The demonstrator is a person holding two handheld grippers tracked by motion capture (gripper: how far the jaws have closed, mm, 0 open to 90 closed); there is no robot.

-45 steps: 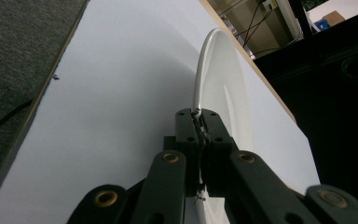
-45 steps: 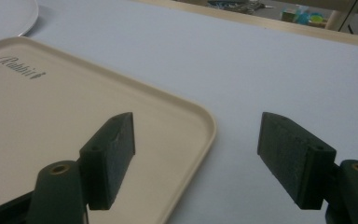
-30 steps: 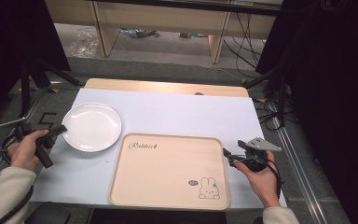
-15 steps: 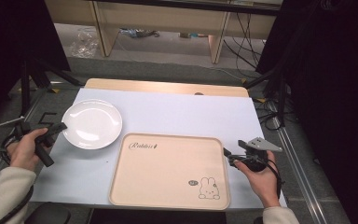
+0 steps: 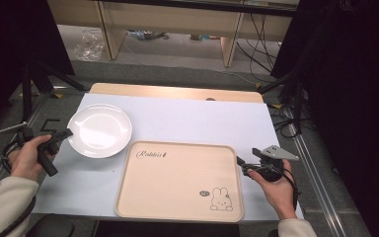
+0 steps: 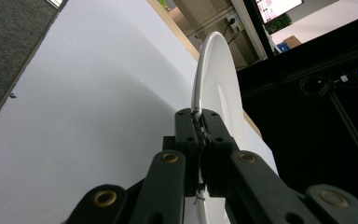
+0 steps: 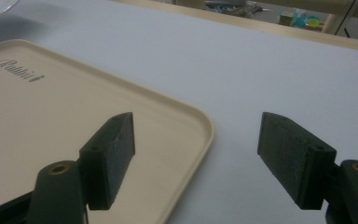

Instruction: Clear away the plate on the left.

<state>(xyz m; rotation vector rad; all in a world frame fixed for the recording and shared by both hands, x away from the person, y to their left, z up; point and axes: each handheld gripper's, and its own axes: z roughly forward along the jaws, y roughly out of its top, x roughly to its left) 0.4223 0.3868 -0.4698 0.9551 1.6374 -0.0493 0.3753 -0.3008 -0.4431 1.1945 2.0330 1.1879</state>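
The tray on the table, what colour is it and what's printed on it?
The tray is beige with a small rabbit drawing and script lettering, clearest in the high view.

Grey carpet floor (image 5: 143,69) beyond the table, wooden desk legs (image 5: 109,30), black curtains (image 5: 355,98) at both sides

Evenly lit table (image 5: 177,116), dark surroundings; glare on the plate (image 5: 99,130); near jaws blur softly.

In the left gripper view the plate (image 6: 216,88) is seen edge-on, its lower part hidden behind the gripper (image 6: 199,122). In the right gripper view the tray (image 7: 51,107) is cut off by the left and bottom edges. In the high view the small mark beside the tray's rabbit drawing (image 5: 221,199) is too small to read.
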